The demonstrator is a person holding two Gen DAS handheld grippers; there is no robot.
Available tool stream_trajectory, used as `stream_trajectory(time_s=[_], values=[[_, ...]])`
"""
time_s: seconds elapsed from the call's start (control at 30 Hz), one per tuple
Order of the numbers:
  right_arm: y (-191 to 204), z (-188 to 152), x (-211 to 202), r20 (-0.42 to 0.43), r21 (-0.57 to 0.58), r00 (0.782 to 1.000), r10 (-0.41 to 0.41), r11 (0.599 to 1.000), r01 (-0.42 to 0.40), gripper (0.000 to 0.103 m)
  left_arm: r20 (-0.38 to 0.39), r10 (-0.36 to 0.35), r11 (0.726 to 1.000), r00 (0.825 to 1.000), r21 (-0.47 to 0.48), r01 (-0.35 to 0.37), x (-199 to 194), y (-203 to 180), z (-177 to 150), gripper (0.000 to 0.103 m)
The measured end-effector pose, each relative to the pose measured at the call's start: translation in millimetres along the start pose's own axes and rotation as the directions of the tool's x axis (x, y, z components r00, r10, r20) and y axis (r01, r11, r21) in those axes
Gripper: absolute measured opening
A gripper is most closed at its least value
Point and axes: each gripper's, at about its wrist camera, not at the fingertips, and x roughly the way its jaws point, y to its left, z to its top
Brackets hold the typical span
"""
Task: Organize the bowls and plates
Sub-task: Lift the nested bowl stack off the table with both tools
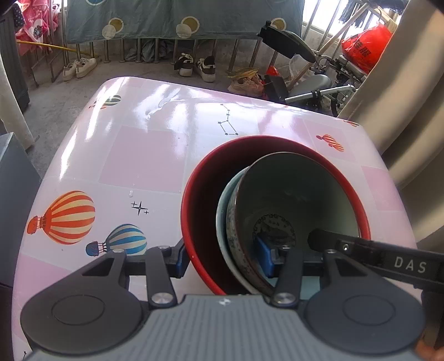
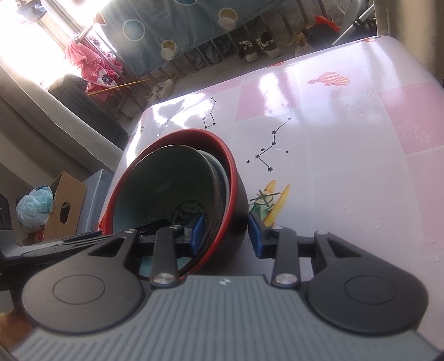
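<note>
A stack of nested bowls sits on a glossy pink table (image 1: 144,155) printed with hot-air balloons and star patterns. The outermost is a red bowl (image 1: 194,211), black on its outside. Inside it rests a pale blue bowl (image 1: 222,219), of which only a thin edge shows, and inside that a dark speckled bowl (image 1: 294,188) with a grey-green interior and a round stamp at its bottom. The two inner bowls lean toward one side of the red bowl rather than sitting centred, so the stack is not yet settled flat.

The left hand-held gripper (image 1: 224,258) straddles the near walls of the stack: one blue pad is outside the red bowl, the other inside the speckled bowl. The jaws are spread wide around all three walls; whether they press them cannot be told.

The right hand-held gripper (image 2: 227,233) straddles the stack from the opposite side in the same way, one pad inside the speckled bowl, one outside the red bowl's black wall. A visible gap separates the outer pad from the wall, so it looks open rather than clamped.

Both tools bracket the same stack from opposite sides, probably to steady or shift the whole nest as one piece rather than bowl by bowl.

Beyond the table, shoes (image 1: 194,66) line a railing hung with a blue cloth (image 1: 180,16).
</note>
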Motion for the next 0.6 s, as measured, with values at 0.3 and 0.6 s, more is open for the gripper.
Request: stream_trajectory(time_s=[0.3,0.6], values=[[12.7,-7.0,14.7,-0.007,-0.06,0.998,-0.062,0.996,0.062,0.035,0.046,0.018,1.0,0.999,0.024,-0.019,-4.1,-3.7,-8.9,0.049],[16.2,-7.9,13.7,-0.003,-0.089,0.996,-0.086,0.992,0.086,0.034,0.054,0.027,0.999,0.998,0.029,-0.029,-7.1,-3.7,-8.2,0.045]])
